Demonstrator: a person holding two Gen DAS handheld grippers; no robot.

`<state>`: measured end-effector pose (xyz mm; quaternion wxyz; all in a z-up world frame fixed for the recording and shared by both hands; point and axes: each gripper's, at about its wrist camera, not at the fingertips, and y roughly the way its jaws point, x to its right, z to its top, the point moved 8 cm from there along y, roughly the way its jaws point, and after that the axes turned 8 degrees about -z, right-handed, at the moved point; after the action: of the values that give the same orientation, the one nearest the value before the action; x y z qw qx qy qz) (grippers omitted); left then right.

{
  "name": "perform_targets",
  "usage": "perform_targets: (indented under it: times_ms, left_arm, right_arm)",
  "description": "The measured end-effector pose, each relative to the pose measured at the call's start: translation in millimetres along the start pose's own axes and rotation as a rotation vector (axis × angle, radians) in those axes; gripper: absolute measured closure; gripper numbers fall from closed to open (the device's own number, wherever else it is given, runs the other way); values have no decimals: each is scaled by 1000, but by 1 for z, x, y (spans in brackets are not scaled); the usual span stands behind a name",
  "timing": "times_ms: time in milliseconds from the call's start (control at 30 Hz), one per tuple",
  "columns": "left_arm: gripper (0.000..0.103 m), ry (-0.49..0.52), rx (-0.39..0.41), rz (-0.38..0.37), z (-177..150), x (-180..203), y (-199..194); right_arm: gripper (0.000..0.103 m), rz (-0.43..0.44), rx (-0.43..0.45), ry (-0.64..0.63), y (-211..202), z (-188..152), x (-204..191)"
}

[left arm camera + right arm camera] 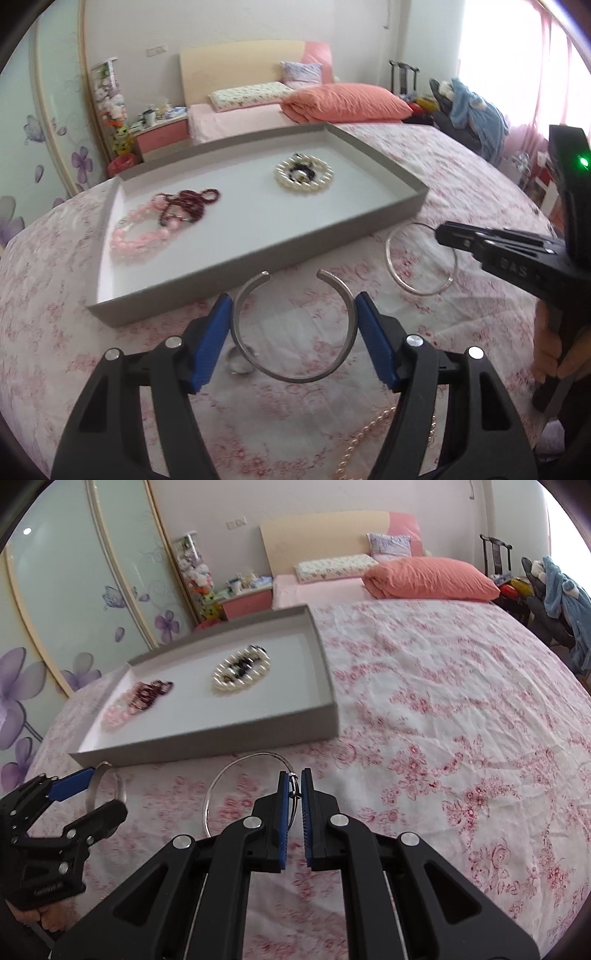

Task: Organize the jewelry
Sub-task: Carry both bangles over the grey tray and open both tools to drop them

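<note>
Both grippers carrying bangles, tray part-filled.
Left gripper (293, 325) pinches open cuff bangle (291, 374); right gripper (294, 794) pinches thin wire bangle (236, 764). Tray (258, 258) already holds bead pieces; pearl strand (354, 450) remains on bed.

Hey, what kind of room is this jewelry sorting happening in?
A bedroom, most likely: the work sits on a bed with a floral bedspread, an orange pillow against a headboard, and a pink nightstand beside it.
</note>
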<state>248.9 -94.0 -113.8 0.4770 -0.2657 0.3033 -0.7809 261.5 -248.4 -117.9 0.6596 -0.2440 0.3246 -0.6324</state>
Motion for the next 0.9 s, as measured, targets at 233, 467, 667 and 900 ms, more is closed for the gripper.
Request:
perform_targets:
  times_ms: [233,467,667,900]
  left_arm:
    - [37,-91,88,44,2,-26,-29]
    - [37,-151,195,100,4,-44,-65]
    - [37,-150,275,166,11,-46,-87]
    - [37,-145,333,206,17,-41,-103]
  right_arm:
    - [95,47,48,-2,-21,5,-15]
    - [95,67,87,-23,-34,8,-28]
    - [95,53,148,-48,-45,13,-36]
    - [95,33,247,-71,-65,26,-44]
